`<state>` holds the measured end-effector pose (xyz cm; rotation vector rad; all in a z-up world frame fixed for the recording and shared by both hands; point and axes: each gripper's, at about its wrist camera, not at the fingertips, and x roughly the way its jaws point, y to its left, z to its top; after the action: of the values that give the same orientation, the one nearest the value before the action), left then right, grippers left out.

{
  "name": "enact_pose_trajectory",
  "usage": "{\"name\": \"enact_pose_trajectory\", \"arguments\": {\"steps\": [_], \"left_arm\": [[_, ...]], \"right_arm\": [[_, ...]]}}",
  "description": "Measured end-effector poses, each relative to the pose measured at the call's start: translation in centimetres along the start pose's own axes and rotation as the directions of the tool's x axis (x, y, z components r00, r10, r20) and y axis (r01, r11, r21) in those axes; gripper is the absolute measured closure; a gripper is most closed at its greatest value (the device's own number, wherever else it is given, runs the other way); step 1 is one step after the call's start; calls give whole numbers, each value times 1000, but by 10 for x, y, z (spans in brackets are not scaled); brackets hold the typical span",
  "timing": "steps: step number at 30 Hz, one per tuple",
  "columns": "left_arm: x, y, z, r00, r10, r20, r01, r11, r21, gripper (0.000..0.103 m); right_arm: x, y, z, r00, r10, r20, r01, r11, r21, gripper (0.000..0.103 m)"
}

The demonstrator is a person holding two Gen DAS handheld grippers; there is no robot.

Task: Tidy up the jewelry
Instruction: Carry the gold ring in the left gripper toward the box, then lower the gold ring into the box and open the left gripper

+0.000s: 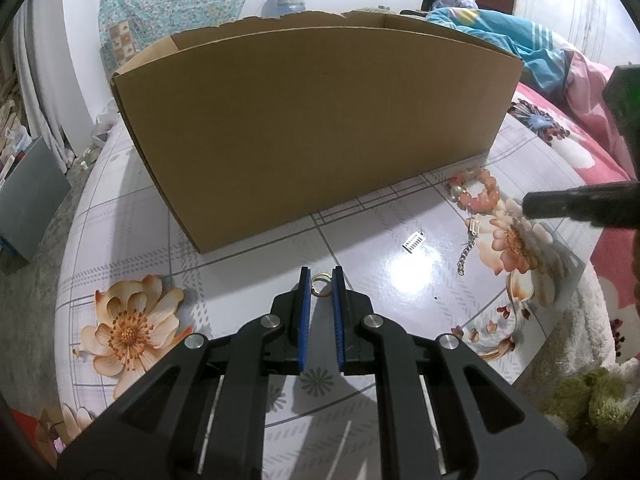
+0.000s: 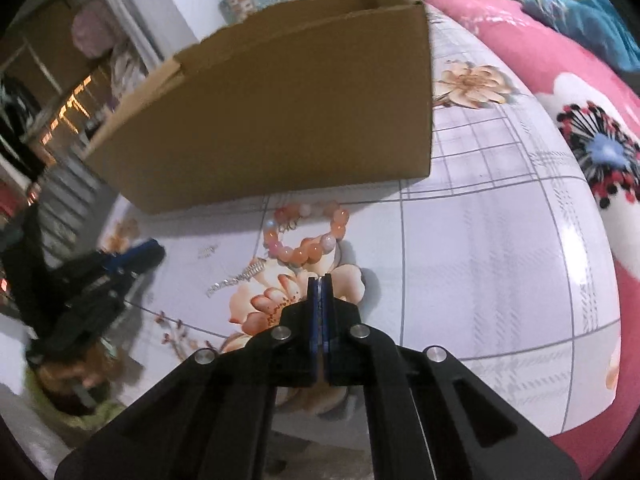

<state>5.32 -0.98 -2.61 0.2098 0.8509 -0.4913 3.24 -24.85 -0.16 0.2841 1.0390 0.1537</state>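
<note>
Left wrist view: my left claw (image 1: 321,280) grips a gold ring (image 1: 320,283) on the worktop (image 1: 380,256), before the cardboard box (image 1: 312,120). My right claw (image 2: 321,280) is clenched empty, near the bead bracelet (image 2: 308,236).

My left tongs (image 1: 321,283) angle downward, blue pads narrowed on a small ring (image 1: 321,283) — my right tongs (image 2: 321,286) tilt down too, pressed fully together.
</note>
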Motion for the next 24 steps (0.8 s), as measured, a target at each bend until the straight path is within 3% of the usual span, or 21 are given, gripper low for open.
{"name": "enact_pose_trajectory", "arguments": {"steps": [14, 24], "left_arm": [[-4, -5, 4, 999, -36, 21, 35, 999, 2, 94], [-30, -3, 7, 997, -47, 67, 48, 999, -11, 94]], "right_arm": [[-39, -3, 4, 994, 36, 104, -38, 999, 17, 102], [-59, -1, 10, 981, 79, 180, -78, 997, -11, 102]]}}
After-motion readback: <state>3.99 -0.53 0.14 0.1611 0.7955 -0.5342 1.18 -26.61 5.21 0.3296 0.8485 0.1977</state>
